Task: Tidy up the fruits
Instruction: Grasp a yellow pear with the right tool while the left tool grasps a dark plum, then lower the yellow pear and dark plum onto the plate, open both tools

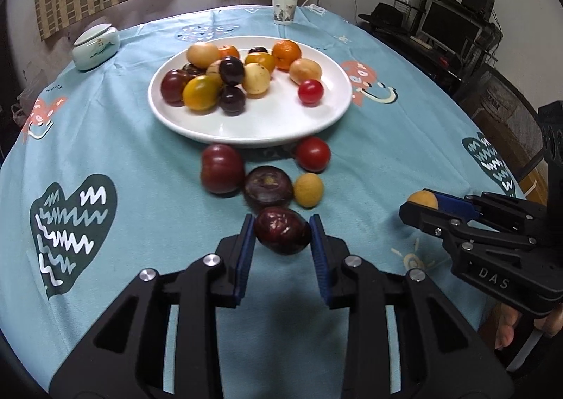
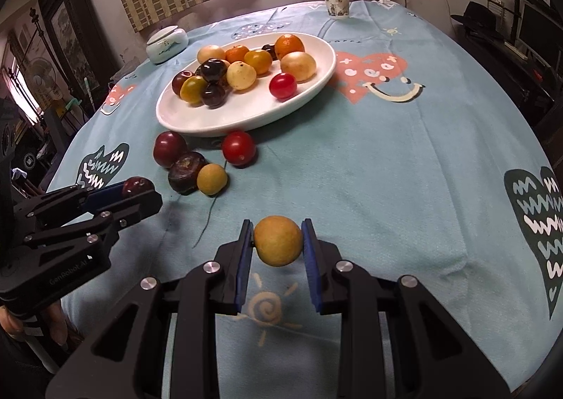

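My left gripper (image 1: 282, 235) is shut on a dark purple fruit (image 1: 282, 235), lifted a little above the blue tablecloth. My right gripper (image 2: 277, 240) is shut on a round yellow fruit (image 2: 278, 240), also off the cloth. Each gripper shows in the other's view: the right gripper (image 1: 422, 201) at the right edge, the left gripper (image 2: 137, 187) at the left edge. A white plate (image 1: 253, 124) holds several mixed fruits. In front of it on the cloth lie a dark red tomato (image 1: 221, 168), a red tomato (image 1: 312, 153), a dark purple fruit (image 1: 268, 186) and a small yellow fruit (image 1: 308, 189).
A paper cup (image 1: 284, 9) stands at the table's far edge and a lidded ceramic jar (image 1: 95, 46) at the far left. A loose thread (image 2: 211, 209) lies on the cloth. Shelves with a monitor (image 1: 450, 25) stand to the right of the table.
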A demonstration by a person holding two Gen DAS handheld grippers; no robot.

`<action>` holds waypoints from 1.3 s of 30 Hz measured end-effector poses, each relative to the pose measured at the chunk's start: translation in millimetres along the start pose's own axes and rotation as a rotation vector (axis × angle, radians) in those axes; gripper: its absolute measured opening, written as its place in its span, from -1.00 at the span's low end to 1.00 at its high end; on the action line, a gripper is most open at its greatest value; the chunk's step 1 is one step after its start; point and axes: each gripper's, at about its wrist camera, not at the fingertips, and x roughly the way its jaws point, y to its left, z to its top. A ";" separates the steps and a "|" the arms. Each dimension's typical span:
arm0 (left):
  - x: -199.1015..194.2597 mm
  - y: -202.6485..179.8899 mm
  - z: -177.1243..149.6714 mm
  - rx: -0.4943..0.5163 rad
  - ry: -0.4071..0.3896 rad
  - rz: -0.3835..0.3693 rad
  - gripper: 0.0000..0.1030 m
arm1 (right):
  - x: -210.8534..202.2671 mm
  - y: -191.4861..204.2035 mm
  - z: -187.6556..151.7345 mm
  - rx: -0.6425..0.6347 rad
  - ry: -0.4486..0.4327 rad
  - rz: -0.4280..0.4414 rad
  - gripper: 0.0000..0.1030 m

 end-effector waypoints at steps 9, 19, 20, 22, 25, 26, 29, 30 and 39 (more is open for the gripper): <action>-11.0 45.7 29.8 -0.043 -0.037 0.024 -0.39 | 11.6 29.0 31.7 -0.073 0.024 0.041 -0.46; 40.0 48.5 167.3 -0.018 -0.041 0.020 -0.38 | 47.6 31.4 142.1 -0.121 -0.035 0.002 -0.45; 48.0 48.5 176.5 -0.018 -0.034 0.022 -0.38 | 52.2 29.8 148.9 -0.123 -0.048 -0.005 -0.45; 65.3 49.9 190.6 -0.036 -0.014 0.020 -0.38 | 63.3 23.5 158.0 -0.112 -0.057 -0.017 -0.45; 84.3 48.8 200.2 -0.037 0.004 0.010 -0.38 | 77.1 15.6 159.8 -0.088 -0.039 0.012 -0.45; 89.1 47.7 201.3 -0.032 0.007 0.010 -0.38 | 81.6 14.1 159.9 -0.086 -0.031 0.009 -0.45; 100.4 47.6 202.3 -0.031 0.015 -0.004 -0.38 | 88.2 11.4 162.7 -0.079 -0.023 0.009 -0.45; 103.1 47.6 201.5 -0.031 0.020 -0.008 -0.38 | 89.3 10.6 163.2 -0.074 -0.025 0.013 -0.45; 101.4 47.2 202.6 -0.016 -0.003 0.008 0.38 | 100.0 13.4 163.2 -0.133 -0.069 -0.032 0.24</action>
